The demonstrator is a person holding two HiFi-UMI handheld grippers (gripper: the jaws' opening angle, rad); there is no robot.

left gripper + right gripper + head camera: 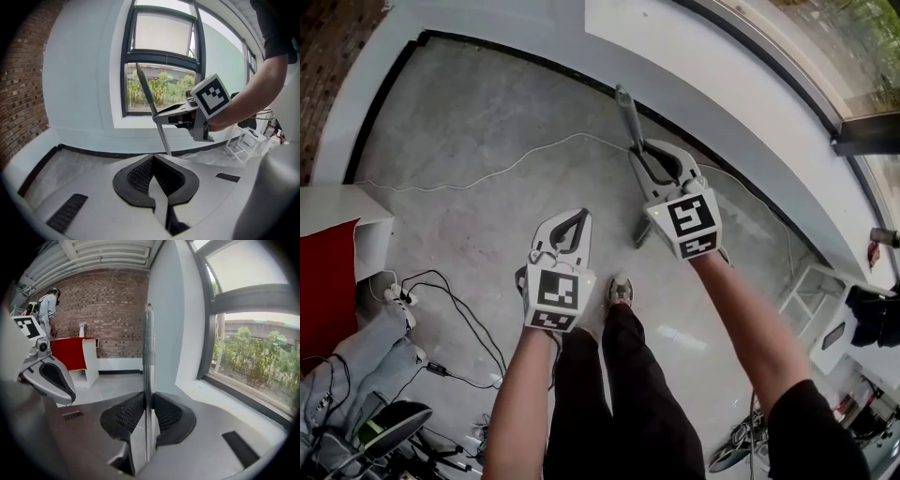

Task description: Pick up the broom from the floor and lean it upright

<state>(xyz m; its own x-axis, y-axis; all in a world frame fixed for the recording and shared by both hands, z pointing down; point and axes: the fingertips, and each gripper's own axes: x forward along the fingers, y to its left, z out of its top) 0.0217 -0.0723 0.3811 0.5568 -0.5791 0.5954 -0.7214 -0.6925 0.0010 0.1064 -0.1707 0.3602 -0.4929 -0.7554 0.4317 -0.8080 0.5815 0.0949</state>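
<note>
The broom shows only as a thin metal handle [628, 117] with a grey end, standing steeply off the concrete floor. My right gripper [645, 148] is shut on it, and in the right gripper view the handle [149, 348] runs straight up between the black pads [126, 416]. The left gripper view shows that handle [149, 101] slanting before the window, with the right gripper [161, 117] clamped across it. My left gripper [578, 216] hangs lower and to the left, apart from the handle; its jaws [153, 159] are shut with nothing between them. The broom head is hidden.
A white cable [487, 173] trails over the floor near the curved window ledge [675, 66]. A power strip with black leads [403, 300] lies beside a red and white cabinet [337, 253]. A white rack [811, 291] stands on the right. A person [47, 310] works by the brick wall.
</note>
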